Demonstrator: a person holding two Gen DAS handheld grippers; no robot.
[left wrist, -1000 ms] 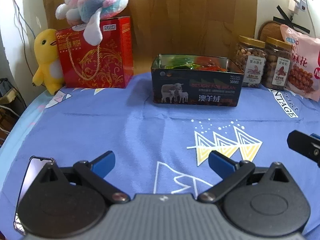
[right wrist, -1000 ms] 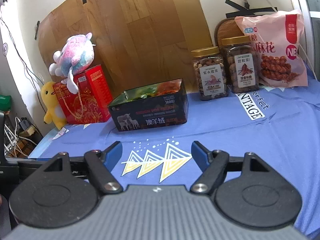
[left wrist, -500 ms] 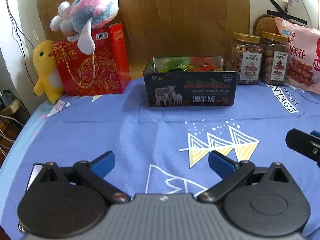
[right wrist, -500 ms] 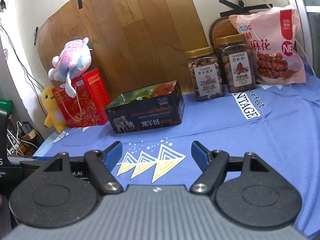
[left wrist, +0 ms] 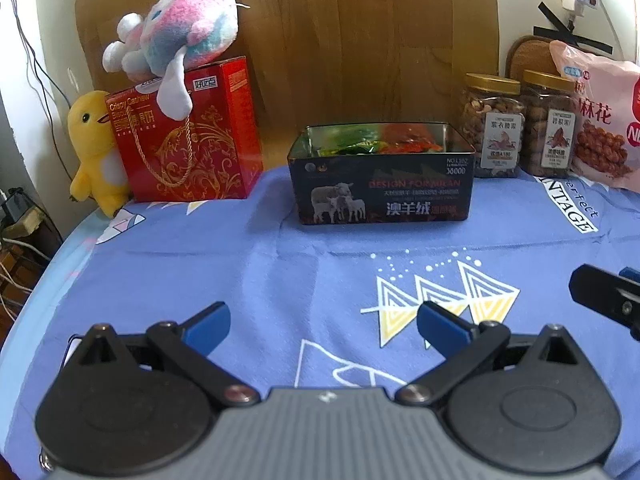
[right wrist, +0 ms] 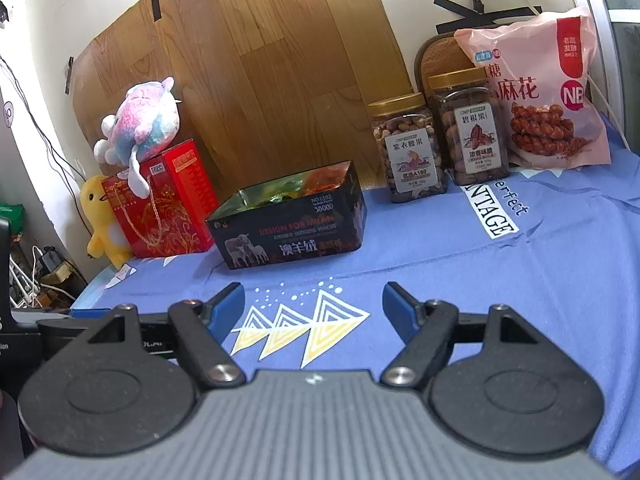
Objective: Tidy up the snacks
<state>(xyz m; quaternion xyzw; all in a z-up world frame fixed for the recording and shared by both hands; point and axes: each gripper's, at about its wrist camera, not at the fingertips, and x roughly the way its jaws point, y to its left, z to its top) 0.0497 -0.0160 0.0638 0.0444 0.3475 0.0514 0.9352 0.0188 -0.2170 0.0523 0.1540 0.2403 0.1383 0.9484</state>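
Open dark tin (left wrist: 382, 192), apparently snack-filled

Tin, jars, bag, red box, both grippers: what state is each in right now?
Tin: lid off, wrappers inside.
Left jar: lid on, upright, full of nuts.
Right jar: lid on, upright, full.
Bag: sealed, leaning upright.
Red box: closed, upright, plush on top.
Left gripper: open, empty.
Right gripper: open, empty.

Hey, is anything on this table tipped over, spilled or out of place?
Nothing stands out. The black sheep-print tin sits open with wrapped snacks inside, both gold-lidded nut jars stand upright, and the pink snack bag leans against the wall. Nothing has spilled on the blue cloth.
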